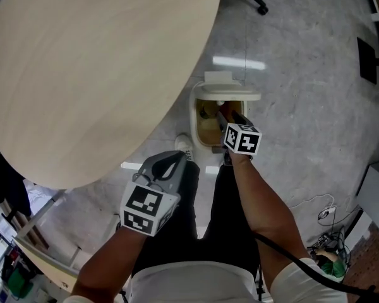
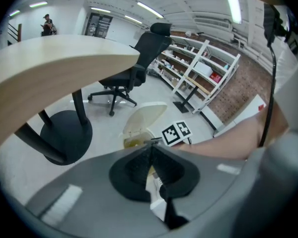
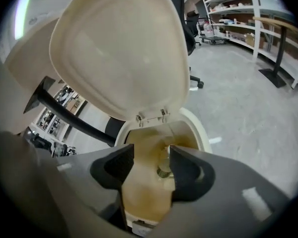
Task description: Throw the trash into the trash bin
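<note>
- Step in hand: the drop, at or just past release. The right gripper [image 3: 151,168] points down into the mouth of the trash bin [image 1: 194,113]. Its jaws are spread wide with nothing between the pads.
- Trash: a small roundish item [image 3: 164,170] lies inside the bin on the yellow-brown liner. It shows through the gap between the right jaws but sits below them, not touching. Can or cup, cannot tell.
- The lid [image 3: 119,48] stands upright, fully open, hinged on the side of the bin away from the person.
- The left gripper [image 2: 151,150] hangs apart from the bin, over the person's legs and beside the round table [image 1: 82,62]. Its jaws are pressed together at the tips and hold nothing.
- A white shoe [image 1: 184,145] sits just beside the bin's base. Whether it presses a pedal, cannot tell.
- Judgement: task looks nearly done, since the trash is already in the bin and the right gripper holds nothing.
- Next move calls for lifting the right gripper straight up out of the bin mouth, clear of the rim and the raised lid. The jaws can remain apart. The lid then needs to come down, if that counts as part of the job.
- Risk: the right tips are close to the rim, so a sideways pull could knock the bin or the lid.
</note>
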Demonstrator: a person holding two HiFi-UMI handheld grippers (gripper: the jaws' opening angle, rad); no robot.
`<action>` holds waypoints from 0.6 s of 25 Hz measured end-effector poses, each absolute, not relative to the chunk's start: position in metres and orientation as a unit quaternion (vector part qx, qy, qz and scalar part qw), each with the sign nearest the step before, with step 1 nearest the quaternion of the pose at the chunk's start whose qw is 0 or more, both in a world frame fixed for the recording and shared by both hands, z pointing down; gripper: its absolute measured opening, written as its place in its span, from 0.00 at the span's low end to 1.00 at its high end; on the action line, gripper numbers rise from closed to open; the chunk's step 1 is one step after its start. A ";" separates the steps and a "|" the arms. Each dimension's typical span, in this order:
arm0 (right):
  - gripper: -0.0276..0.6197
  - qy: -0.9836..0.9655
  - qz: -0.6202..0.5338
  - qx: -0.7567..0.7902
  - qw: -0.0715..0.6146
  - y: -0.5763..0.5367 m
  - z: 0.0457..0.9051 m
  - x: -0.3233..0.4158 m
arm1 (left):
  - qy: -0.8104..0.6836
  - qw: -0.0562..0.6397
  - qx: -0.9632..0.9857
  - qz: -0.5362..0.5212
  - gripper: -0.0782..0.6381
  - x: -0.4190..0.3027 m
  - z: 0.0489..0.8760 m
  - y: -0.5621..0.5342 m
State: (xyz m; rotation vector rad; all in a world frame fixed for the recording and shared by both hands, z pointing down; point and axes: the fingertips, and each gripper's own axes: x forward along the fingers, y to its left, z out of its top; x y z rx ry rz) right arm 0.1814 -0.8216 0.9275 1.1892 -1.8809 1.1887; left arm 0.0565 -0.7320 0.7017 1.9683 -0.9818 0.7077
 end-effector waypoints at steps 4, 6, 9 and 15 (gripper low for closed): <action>0.39 -0.720 0.438 0.440 0.309 -0.820 0.916 0.181 | -0.389 0.417 0.773 0.278 0.12 0.054 0.706 -0.733; 0.39 -0.722 0.435 0.443 0.305 -0.823 0.910 0.183 | -0.393 0.422 0.769 0.276 0.12 0.052 0.707 -0.735; 0.39 -0.723 0.434 0.444 0.302 -0.826 0.899 0.187 | -0.392 0.418 0.771 0.277 0.12 0.054 0.703 -0.739; 0.18 -0.731 0.449 0.423 0.292 -0.822 0.874 0.196 | -0.381 0.415 0.775 0.285 0.12 0.067 0.708 -0.741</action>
